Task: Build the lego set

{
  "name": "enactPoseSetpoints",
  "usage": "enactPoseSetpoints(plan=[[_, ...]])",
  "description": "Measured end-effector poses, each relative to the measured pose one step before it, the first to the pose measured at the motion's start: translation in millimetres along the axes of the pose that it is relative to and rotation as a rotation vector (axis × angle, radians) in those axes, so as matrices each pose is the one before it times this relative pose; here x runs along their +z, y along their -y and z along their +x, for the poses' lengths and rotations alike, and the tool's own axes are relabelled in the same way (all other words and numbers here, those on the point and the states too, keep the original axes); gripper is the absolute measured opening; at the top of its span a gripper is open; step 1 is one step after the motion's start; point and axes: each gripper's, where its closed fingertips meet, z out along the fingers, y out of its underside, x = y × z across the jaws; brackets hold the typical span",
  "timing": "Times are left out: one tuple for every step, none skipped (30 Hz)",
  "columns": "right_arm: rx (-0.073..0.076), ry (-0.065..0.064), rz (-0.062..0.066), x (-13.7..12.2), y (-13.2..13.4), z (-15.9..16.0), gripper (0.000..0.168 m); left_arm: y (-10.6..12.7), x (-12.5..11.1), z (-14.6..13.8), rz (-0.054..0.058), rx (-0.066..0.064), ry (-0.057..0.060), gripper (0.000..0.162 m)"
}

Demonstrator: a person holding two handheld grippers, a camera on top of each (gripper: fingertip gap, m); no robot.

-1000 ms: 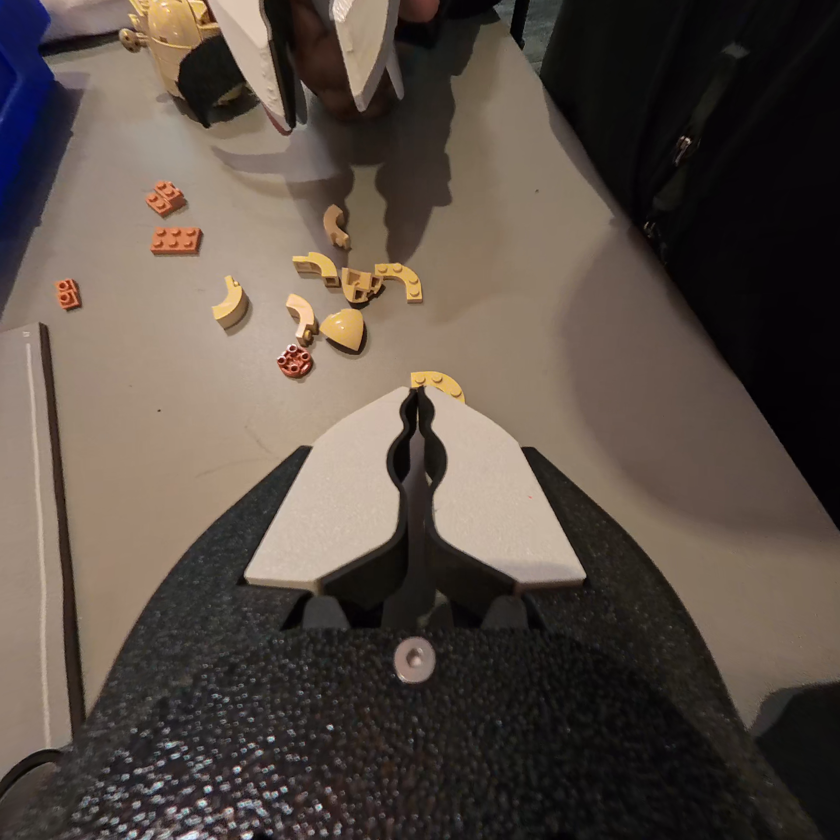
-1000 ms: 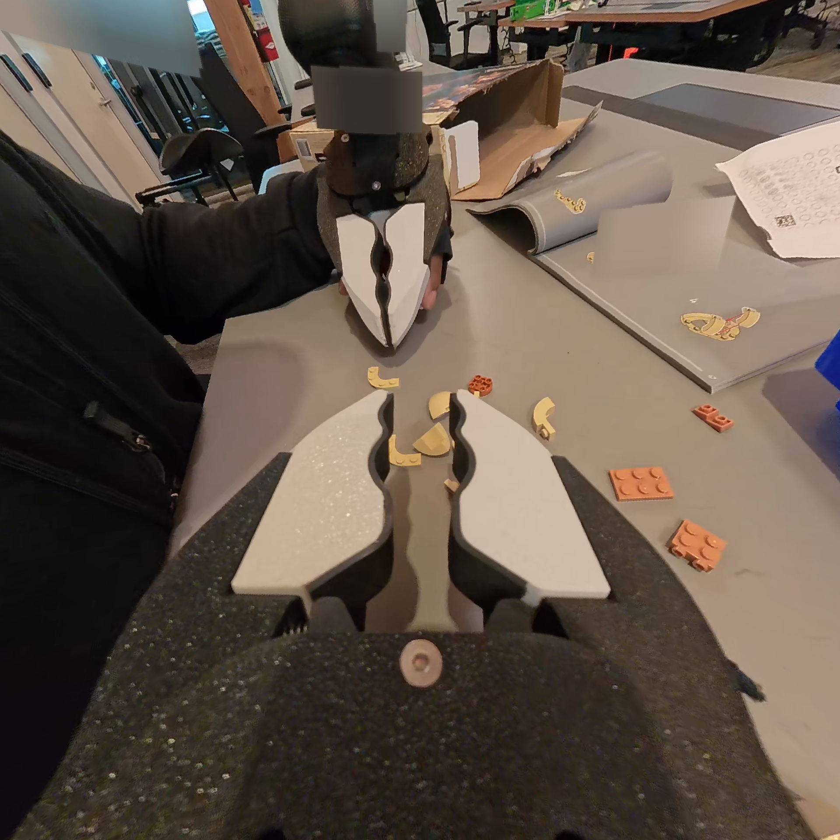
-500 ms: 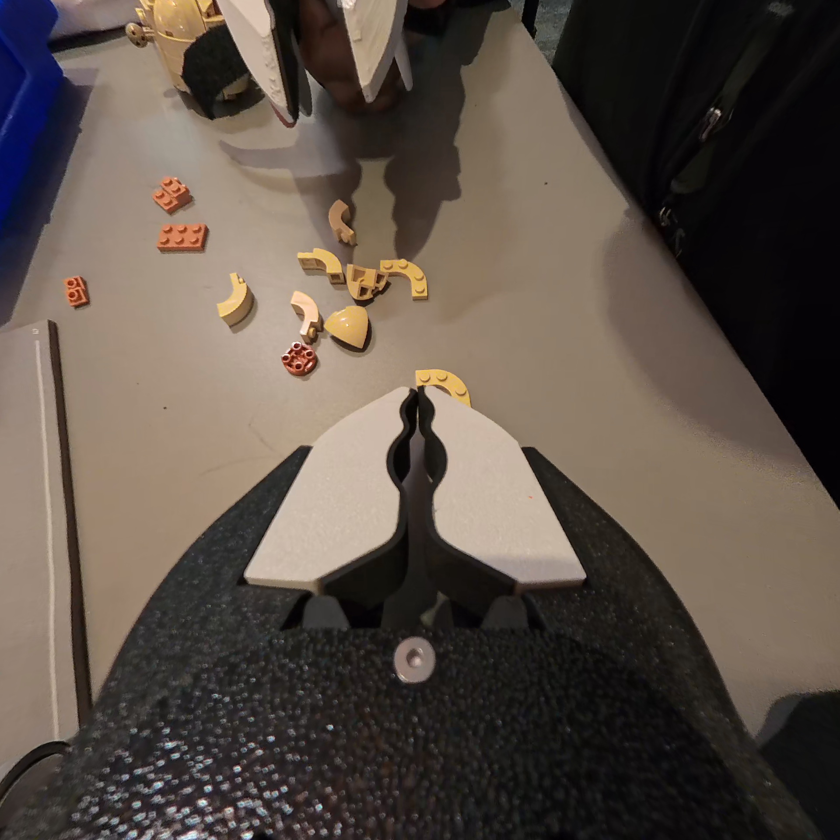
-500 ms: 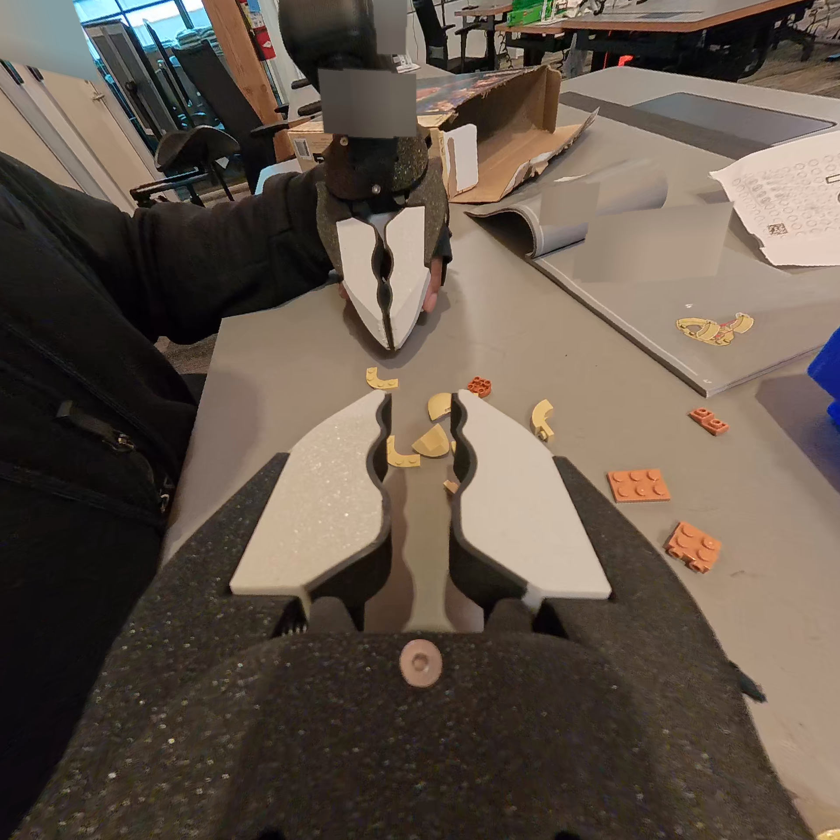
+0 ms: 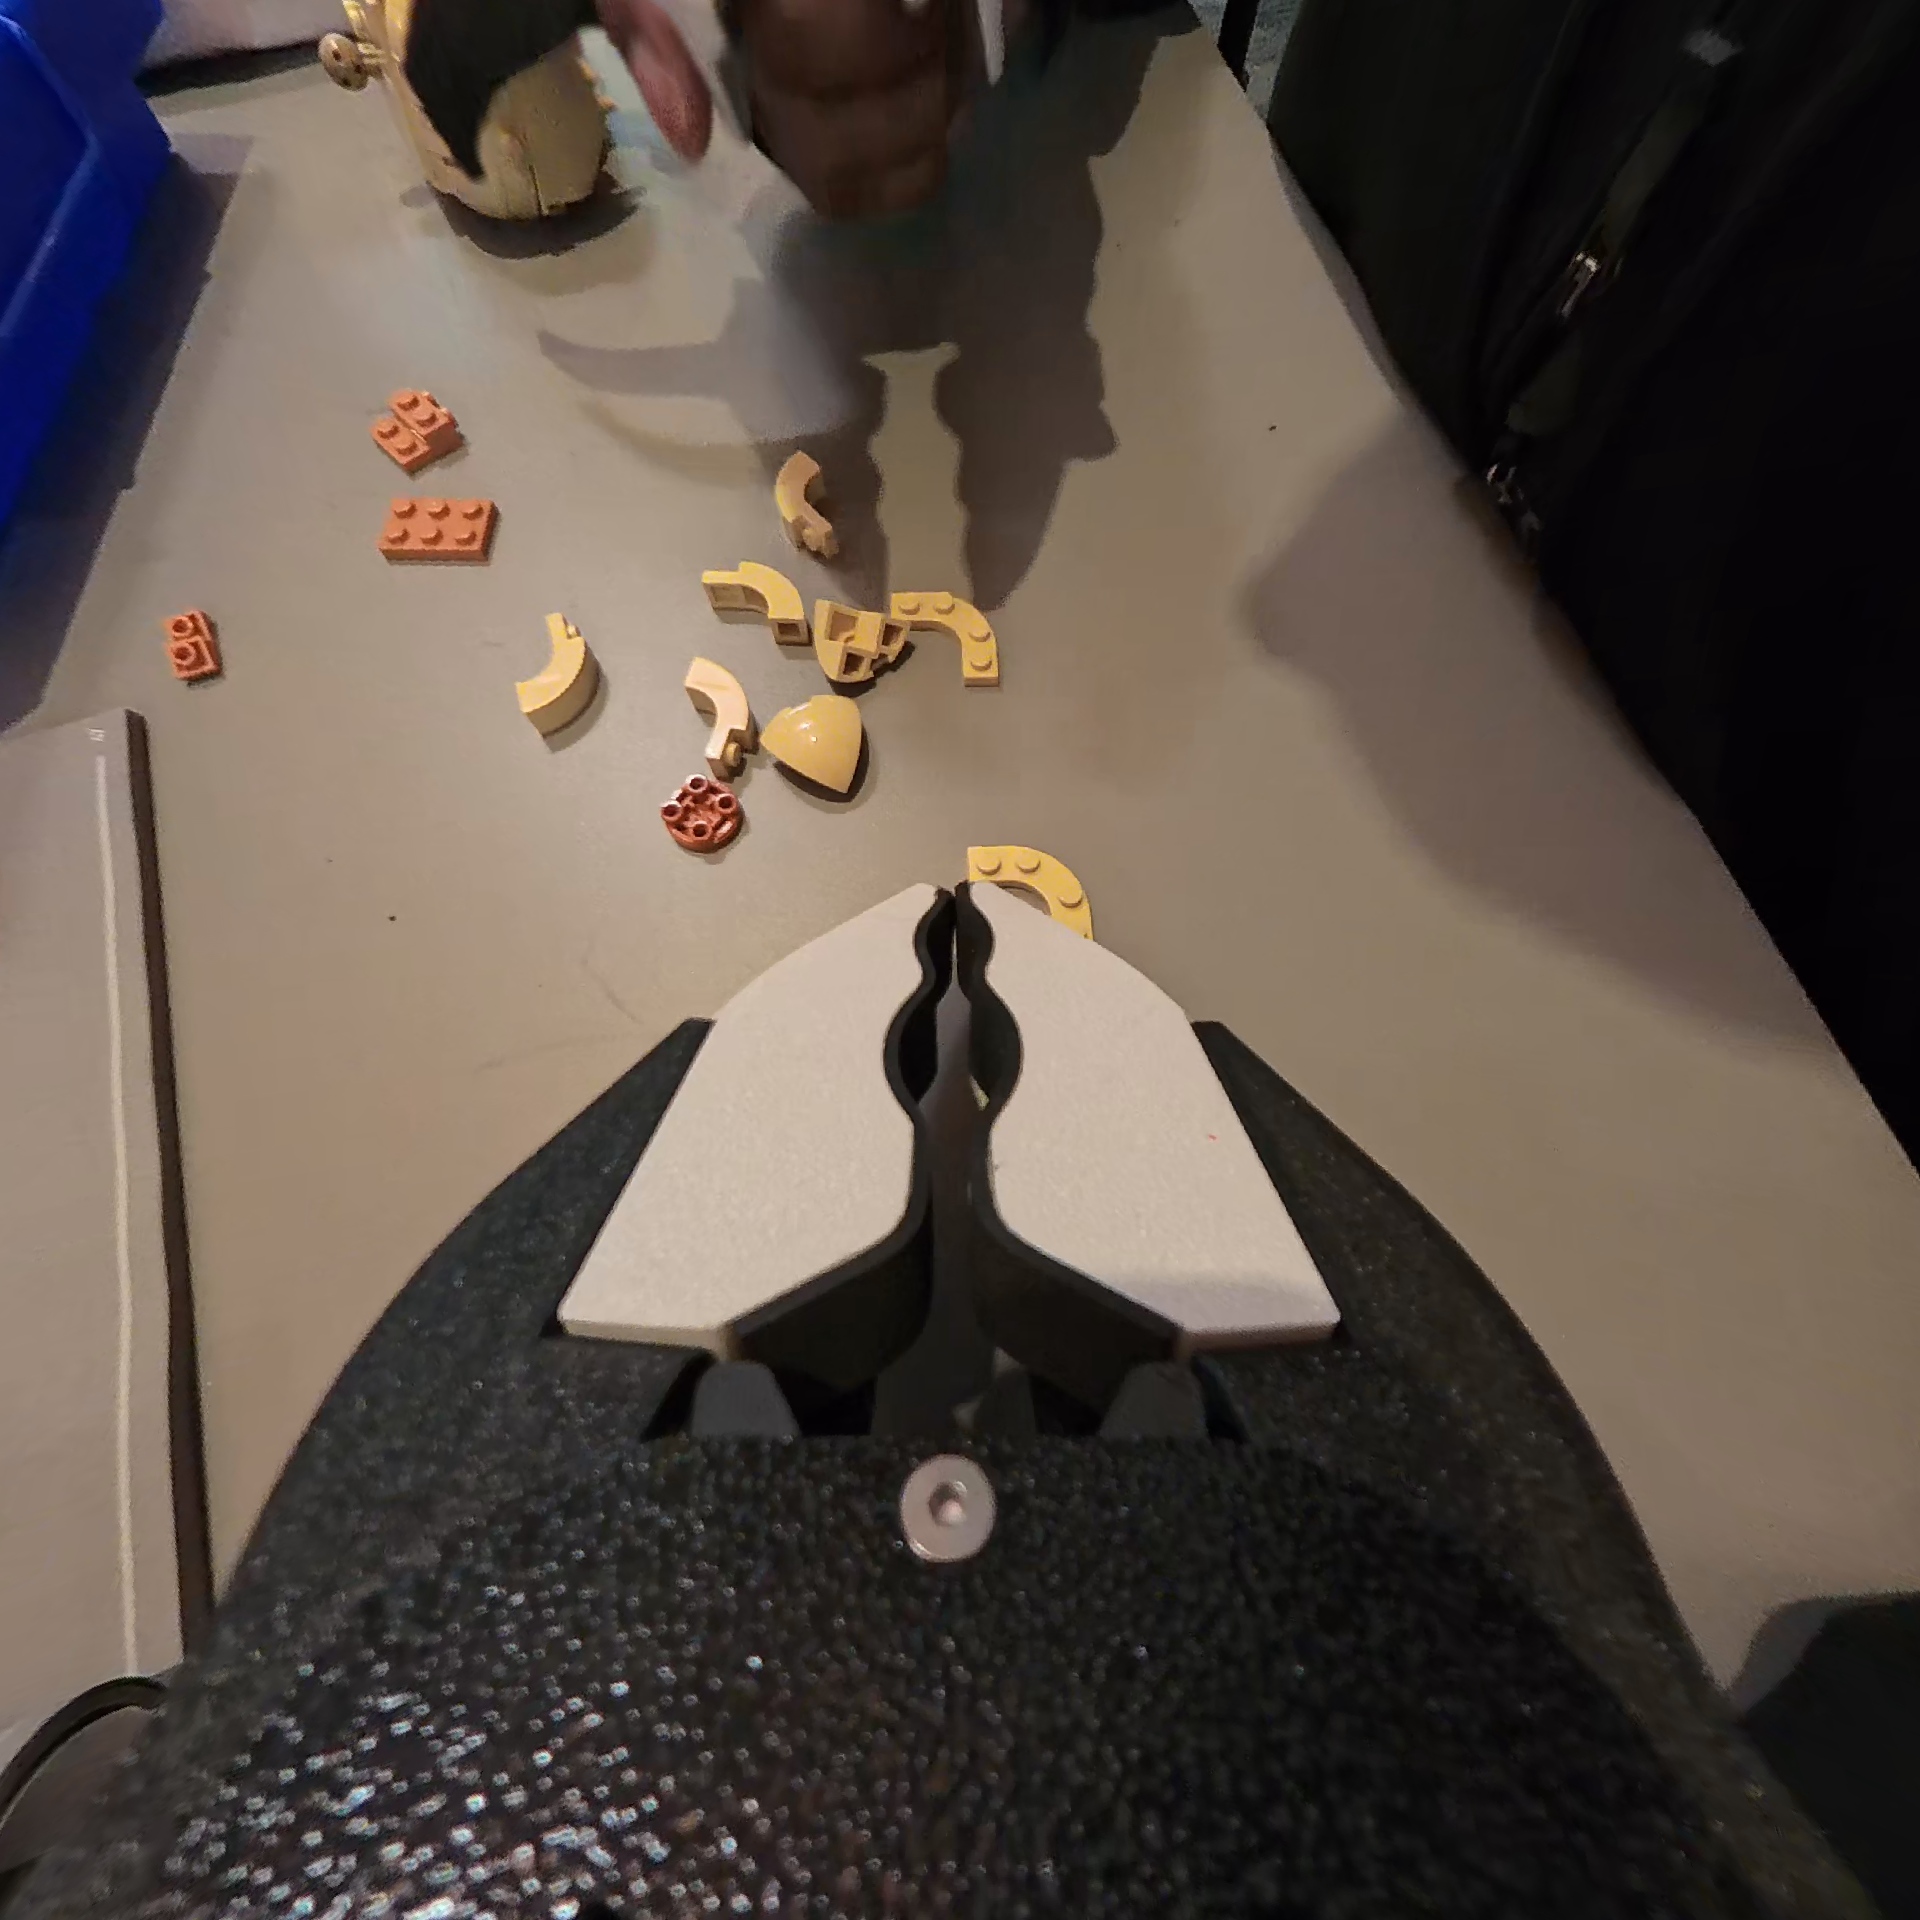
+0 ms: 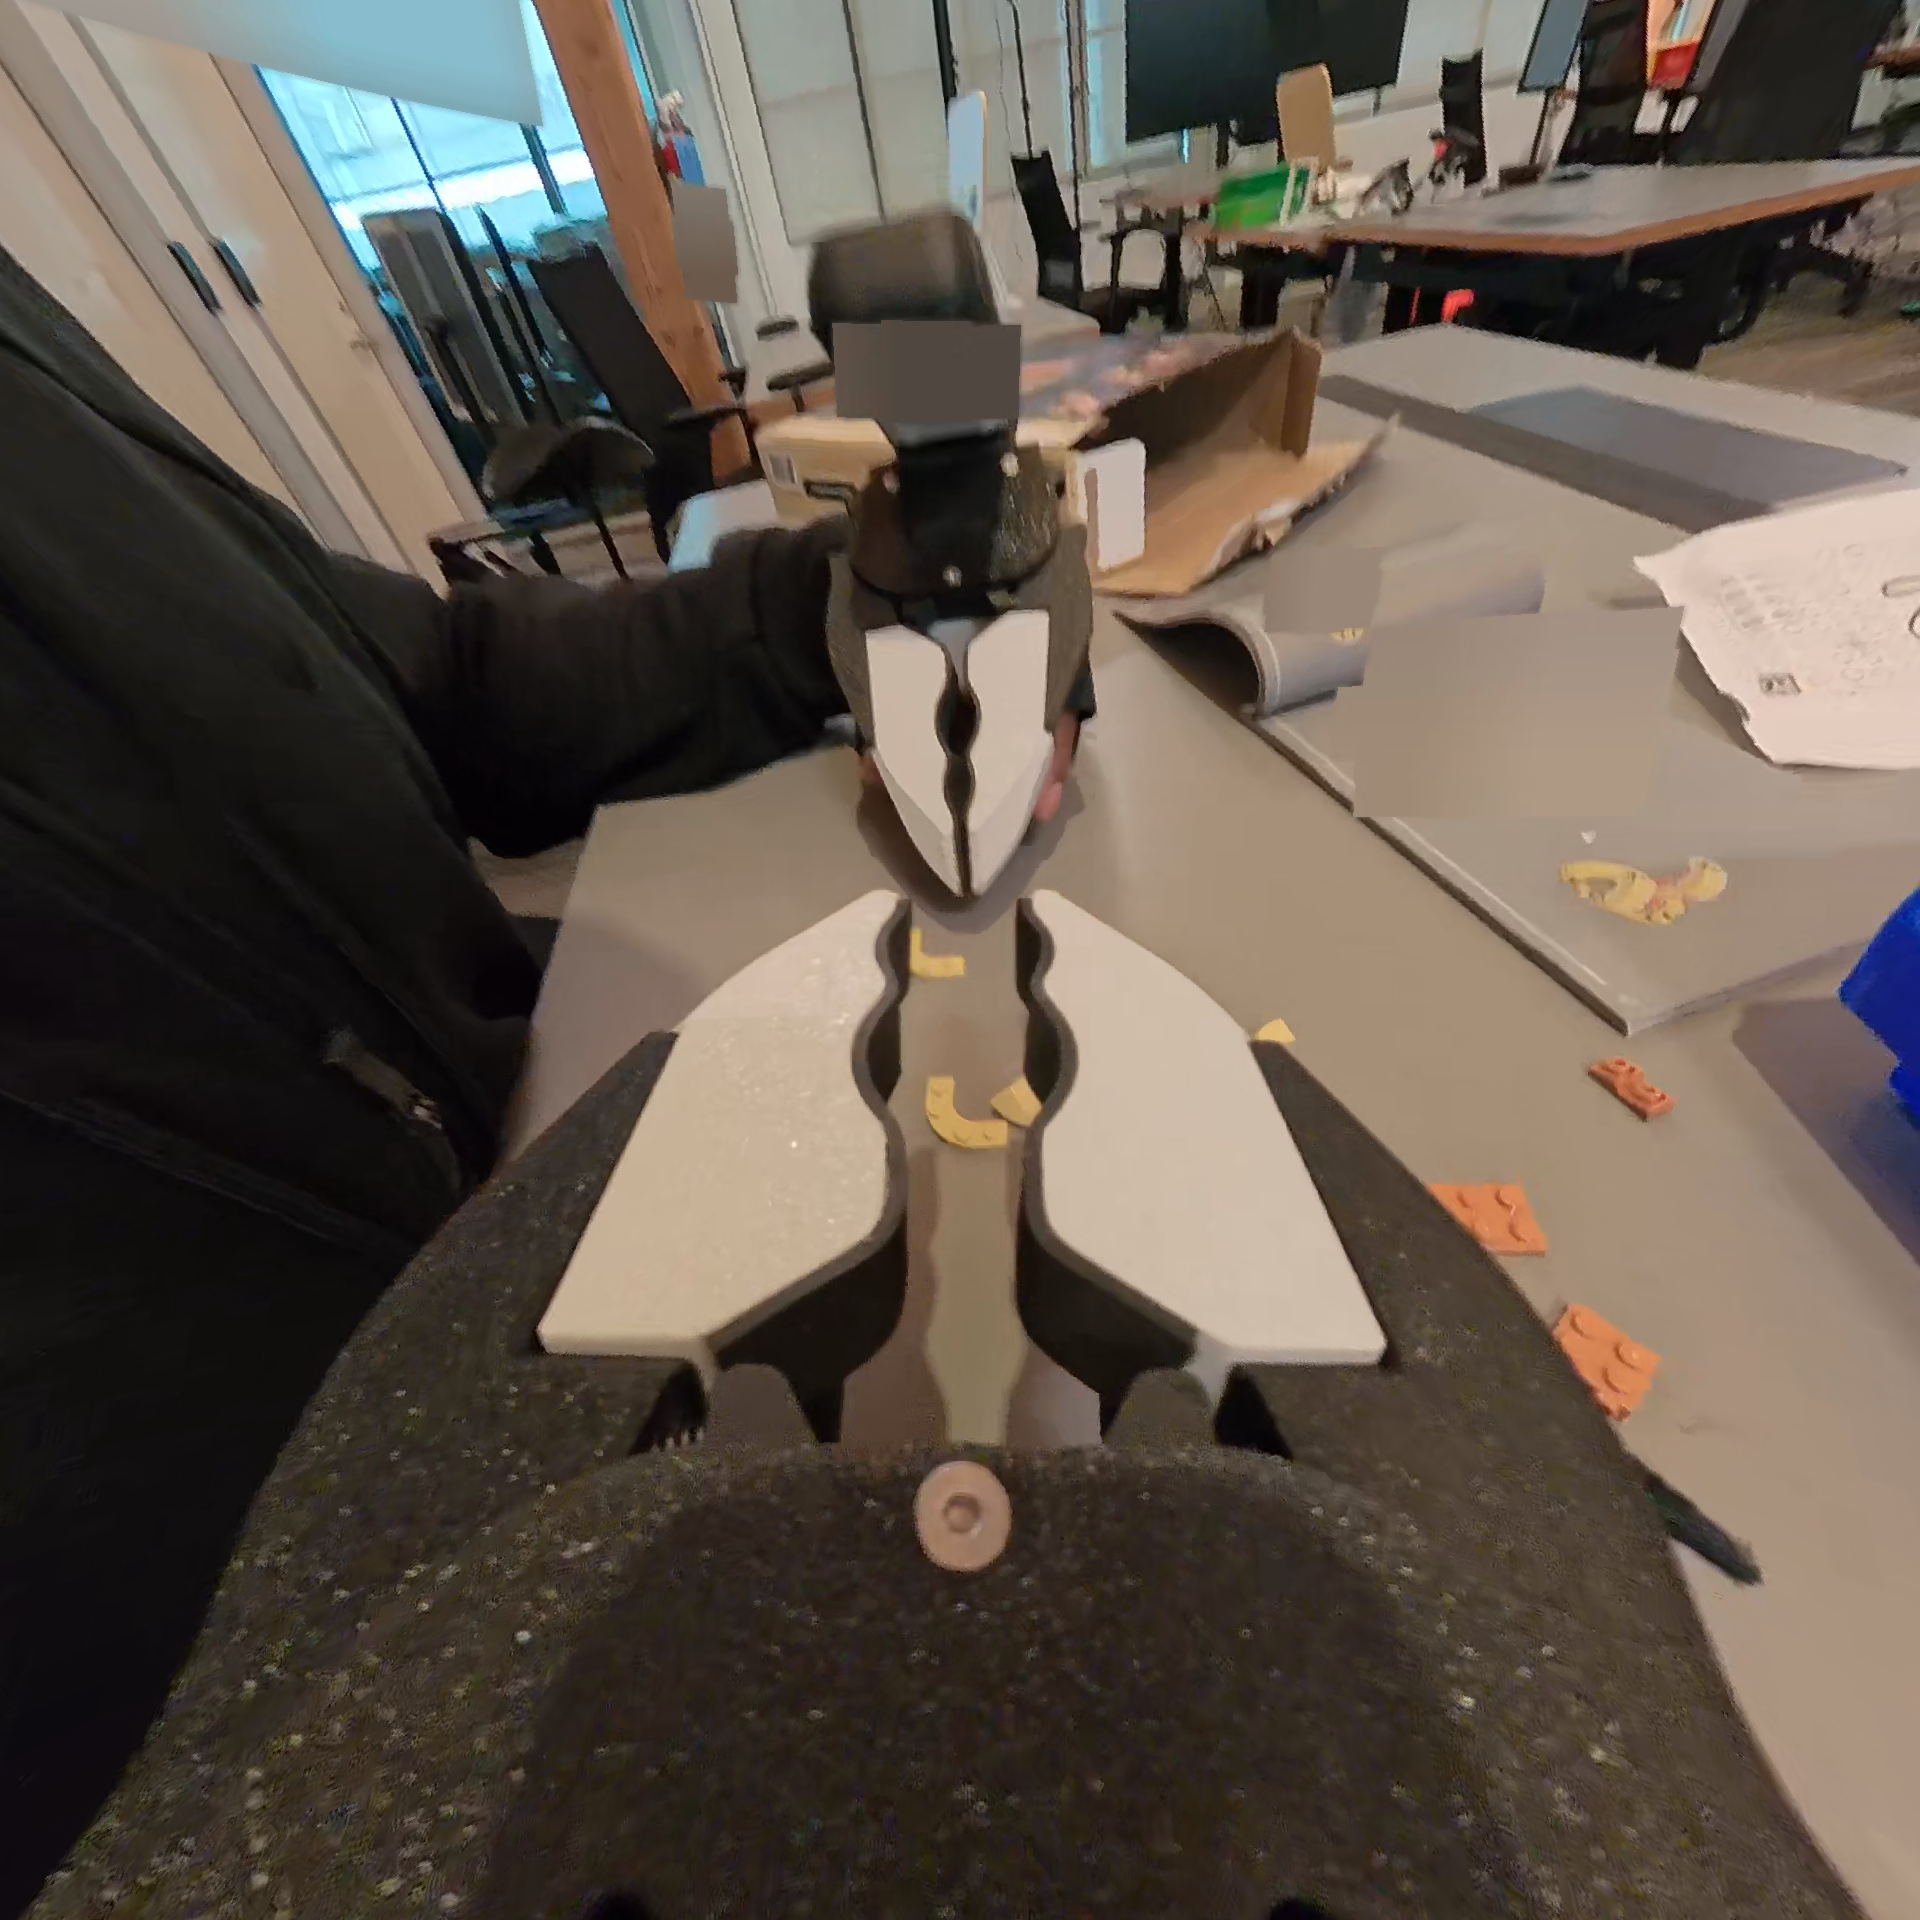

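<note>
My left gripper (image 5: 954,904) is shut and empty, low over the grey table, with a tan curved plate (image 5: 1029,878) just beyond its right fingertip. It also shows facing me in the right wrist view (image 6: 961,883). Ahead lies a cluster of tan curved pieces (image 5: 831,644), a tan dome piece (image 5: 816,743) and a reddish round plate (image 5: 701,812). Orange plates (image 5: 436,530) lie to the left. A tan, partly built model (image 5: 520,135) stands at the far left. My right gripper (image 6: 966,914) is open and empty, raised above the tan pieces (image 6: 961,1117).
An open instruction booklet (image 6: 1558,831) lies on the right in the right wrist view, with loose paper (image 6: 1808,634) and a torn cardboard box (image 6: 1195,468) behind it. A blue bin (image 5: 52,208) stands at the far left. A person in black (image 5: 1662,312) stands at the table's edge. Left tips to right tips: about 12 cm. From the left gripper's tips to the tan dome piece (image 5: 816,743) is close to 5 cm.
My right gripper has lifted and tilted up, so the table pieces sit lower in its view. In the left wrist view it has drawn away toward the top and blurred. My left gripper stays shut and nearly still.
</note>
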Motion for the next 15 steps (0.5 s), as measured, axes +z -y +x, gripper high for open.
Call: enactPoseSetpoints(plan=[[-0.0020, 0.0098, 0.0239, -3.29, 6.98, -1.82, 0.015, -0.11, 0.23, -0.24, -0.0022, 0.0004, 0.0020, 0.000], [-0.0120, 0.0018, 0.0204, -3.73, 7.23, -0.62, 0.013, -0.25, 0.20, -0.22, -0.0021, -0.0014, 0.0014, 0.000], [-0.0219, -0.0118, 0.0111, -3.96, 6.56, 1.55, 0.013, -0.08, 0.17, -0.43, -0.0013, -0.0019, 0.0010, 0.000], [-0.0332, -0.0260, 0.0045, -4.79, 6.88, 4.04, 0.013, -0.12, 0.06, -0.34, -0.0007, -0.0023, 0.0014, 0.000], [-0.0418, -0.0402, 0.0036, -6.32, 8.06, 7.16, 0.013, -0.01, 0.07, -0.38, -0.0009, -0.0020, 0.0016, 0.000], [-0.0461, -0.0469, -0.0036, -7.47, 8.62, 10.49, 0.013, -0.10, 0.18, -0.24, -0.0015, -0.0007, 0.0012, 0.000], [-0.0493, -0.0471, -0.0230, -8.13, 7.45, 13.44, 0.013, -0.22, 0.23, -0.08, -0.0019, 0.0001, 0.0011, 0.000], [-0.0532, -0.0481, -0.0418, -8.22, 5.64, 16.61, 0.013, -0.25, 0.26, 0.01, -0.0027, 0.0005, 0.0008, 0.000], [-0.0580, -0.0401, -0.0566, -8.03, 3.57, 18.46, 0.013, -0.34, 0.42, 0.08, -0.0038, 0.0013, 0.0013, 0.000], [-0.0611, -0.0260, -0.0711, -7.08, 0.72, 19.13, 0.013, -0.27, 0.31, 0.21, -0.0035, 0.0024, 0.0013, 0.000], [-0.0631, -0.0203, -0.0828, -5.54, -2.64, 20.90, 0.013, -0.25, 0.27, 0.01, -0.0028, 0.0021, 0.0015, 0.000], [-0.0654, -0.0204, -0.0935, -3.21, -6.72, 22.94, 0.013, -0.18, 0.35, 0.14, -0.0028, 0.0012, 0.0010, 0.000], [-0.0648, -0.0089, -0.1118, 0.21, -12.44, 23.32, 0.012, -0.36, 0.29, -0.07, -0.0030, 0.0004, 0.0008, 0.000], [-0.0605, 0.0068, -0.1264, 4.06, -16.76, 22.23, 0.013, -0.15, 0.20, -0.01, -0.0025, -0.0002, -0.0001, 0.000], [-0.0558, 0.0248, -0.1174, 7.89, -17.07, 19.51, 0.013, -0.15, 0.25, -0.05, -0.0013, -0.0011, -0.0001, 0.000]])
